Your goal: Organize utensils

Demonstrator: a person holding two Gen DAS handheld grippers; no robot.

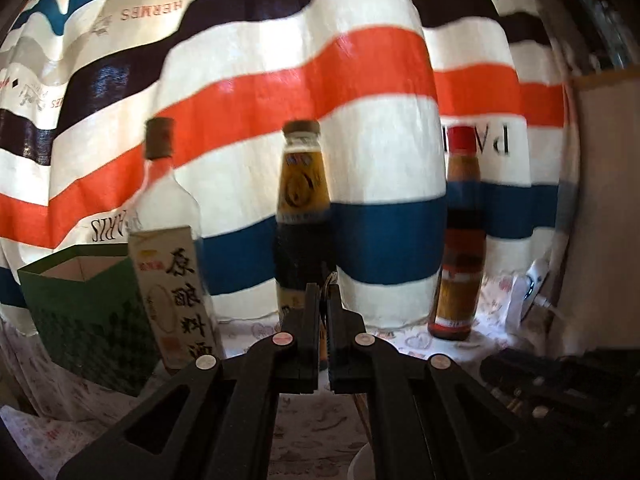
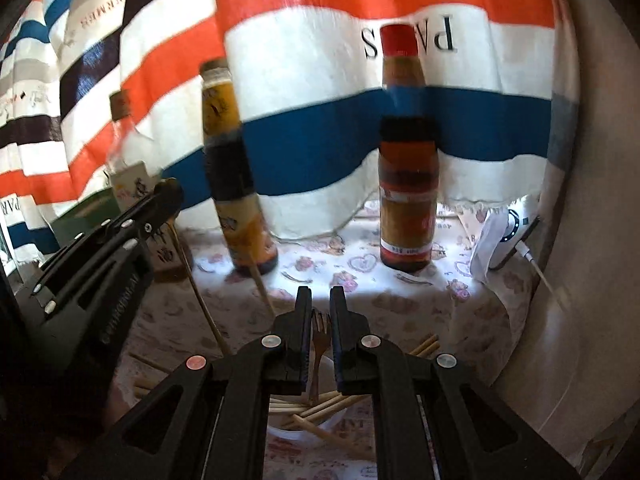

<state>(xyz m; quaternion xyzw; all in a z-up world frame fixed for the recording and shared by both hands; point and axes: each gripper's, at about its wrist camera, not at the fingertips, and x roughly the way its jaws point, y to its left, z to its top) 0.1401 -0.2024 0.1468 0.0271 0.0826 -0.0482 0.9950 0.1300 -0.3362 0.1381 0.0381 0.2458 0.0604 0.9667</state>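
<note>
Chopsticks (image 2: pixel 200 292) hang from closed left tongs (image 2: pixel 170 192); right tongs (image 2: pixel 320 300) seemingly pinch fork (image 2: pixel 320 340); bottles (image 2: pixel 406 184) ahead.

Home kitchen table: sauce bottles (image 2: pixel 406 184), patterned tablecloth (image 2: pixel 400 292).

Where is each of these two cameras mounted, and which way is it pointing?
Left wrist view: sits on the left gripper, facing forward along its closed fingers at a cooking-wine bottle, a yellow-labelled bottle and a red-capped bottle before a striped curtain.
Right wrist view: sits on the right gripper, tilted further down over a white bowl. Its fingers hold a fork, and the left gripper shows at left, holding a chopstick.
Shared: the three bottles and the curtain.
</note>
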